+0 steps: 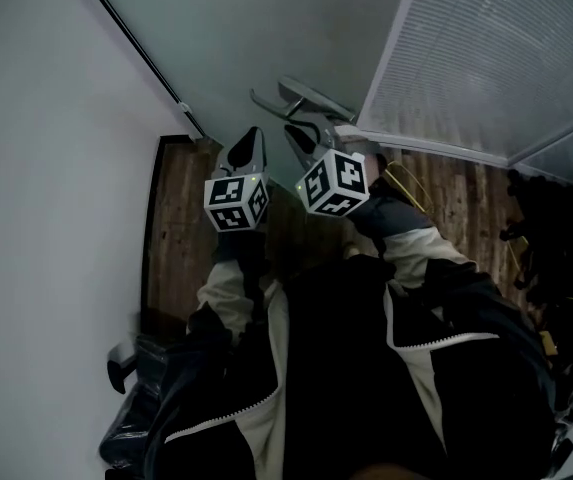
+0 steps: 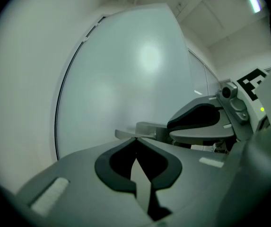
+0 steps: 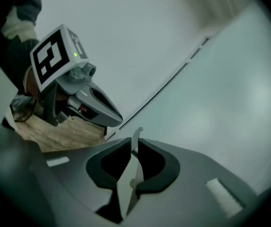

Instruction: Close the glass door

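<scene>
The frosted glass door (image 1: 266, 28) fills the top of the head view, and its silver lever handle (image 1: 301, 96) sticks out just past both grippers. My right gripper (image 1: 304, 138) points at the handle. In the right gripper view its jaws (image 3: 134, 143) stand a narrow slit apart, and the thin handle lever (image 3: 137, 132) runs edge-on through the slit. My left gripper (image 1: 251, 136) sits close beside it on the left. Its jaws (image 2: 134, 140) are shut with nothing in them, and the lever (image 2: 142, 128) lies just beyond their tips. The door pane (image 2: 135, 70) stands right behind.
A white wall (image 1: 46, 118) runs along the left, and a black seam (image 1: 136, 43) divides it from the glass. A slatted white panel (image 1: 496, 48) stands at the upper right. Below is wooden floor (image 1: 181, 228), with dark gear (image 1: 556, 248) at the right and a black object (image 1: 131, 368) at the lower left.
</scene>
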`<state>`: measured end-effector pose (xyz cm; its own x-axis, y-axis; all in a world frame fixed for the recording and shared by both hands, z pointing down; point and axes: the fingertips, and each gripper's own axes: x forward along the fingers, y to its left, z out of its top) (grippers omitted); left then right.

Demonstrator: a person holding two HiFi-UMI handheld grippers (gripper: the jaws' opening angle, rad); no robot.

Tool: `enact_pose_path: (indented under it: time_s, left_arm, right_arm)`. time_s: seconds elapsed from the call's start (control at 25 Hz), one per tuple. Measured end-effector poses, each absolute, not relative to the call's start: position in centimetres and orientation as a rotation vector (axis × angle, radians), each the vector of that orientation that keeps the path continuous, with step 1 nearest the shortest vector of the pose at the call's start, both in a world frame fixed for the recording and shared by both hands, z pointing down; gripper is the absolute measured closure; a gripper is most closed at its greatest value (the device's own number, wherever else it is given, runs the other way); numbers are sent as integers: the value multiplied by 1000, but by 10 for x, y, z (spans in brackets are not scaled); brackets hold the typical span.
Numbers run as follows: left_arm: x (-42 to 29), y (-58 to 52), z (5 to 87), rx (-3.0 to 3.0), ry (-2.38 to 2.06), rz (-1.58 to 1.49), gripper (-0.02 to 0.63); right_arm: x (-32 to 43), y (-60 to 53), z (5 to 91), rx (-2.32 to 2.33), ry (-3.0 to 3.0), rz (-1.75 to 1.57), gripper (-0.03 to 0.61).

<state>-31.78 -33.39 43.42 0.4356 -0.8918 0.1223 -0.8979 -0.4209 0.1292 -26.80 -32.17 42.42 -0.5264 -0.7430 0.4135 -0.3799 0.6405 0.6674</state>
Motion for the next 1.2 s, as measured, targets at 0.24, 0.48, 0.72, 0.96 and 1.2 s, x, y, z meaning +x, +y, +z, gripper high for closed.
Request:
enact_pose_path:
  time_s: [0.24, 0.48, 0.72, 0.96, 1.2]
  left_arm:
    - [-323, -329, 431, 2533, -1549, 46, 612]
    - [-328, -328, 430, 2539, -1539, 33, 612]
    - [-336, -329, 430, 2531, -1546, 21, 612]
    - [-338, -331, 434, 2532, -1529, 13, 612]
    - [-328, -335, 438, 2552, -1494, 20, 612]
  right_arm:
    - [-271, -348, 454, 705, -1701, -918, 364]
    - [-272, -372, 468, 618, -1499, -989, 334]
    - [-272, -379, 477, 595, -1443, -1047, 449]
    - [-269, -388, 481, 607, -1448, -1078, 454]
    - [-254, -404, 473, 631, -1434, -1046, 456]
